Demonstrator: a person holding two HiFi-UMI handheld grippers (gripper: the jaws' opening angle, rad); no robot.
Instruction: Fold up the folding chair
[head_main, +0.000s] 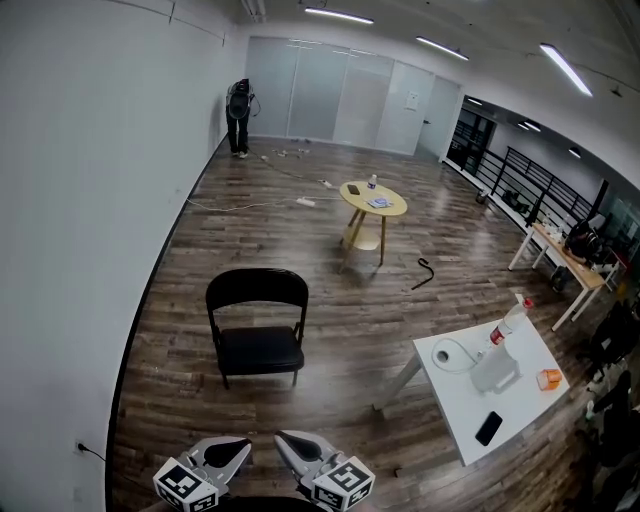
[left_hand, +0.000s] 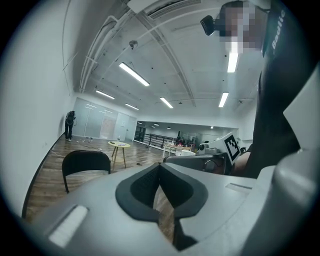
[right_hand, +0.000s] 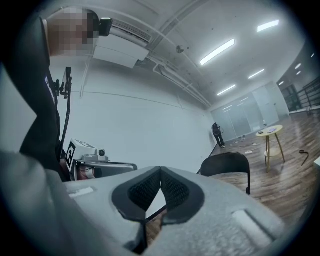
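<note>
The black folding chair (head_main: 258, 325) stands unfolded on the wood floor, its seat down and its back towards the far wall. It also shows in the left gripper view (left_hand: 85, 162) and in the right gripper view (right_hand: 227, 164). My left gripper (head_main: 240, 447) and right gripper (head_main: 284, 441) hang side by side at the bottom edge of the head view, well short of the chair. Each one's jaws are pressed together with nothing between them, as seen at the left gripper (left_hand: 160, 169) and the right gripper (right_hand: 160, 174).
A white wall (head_main: 90, 200) runs along the left. A round yellow table (head_main: 373, 201) stands beyond the chair. At the right is a white table (head_main: 455, 400) with a bottle, a tape roll and a phone. A person (head_main: 238, 115) stands at the far wall.
</note>
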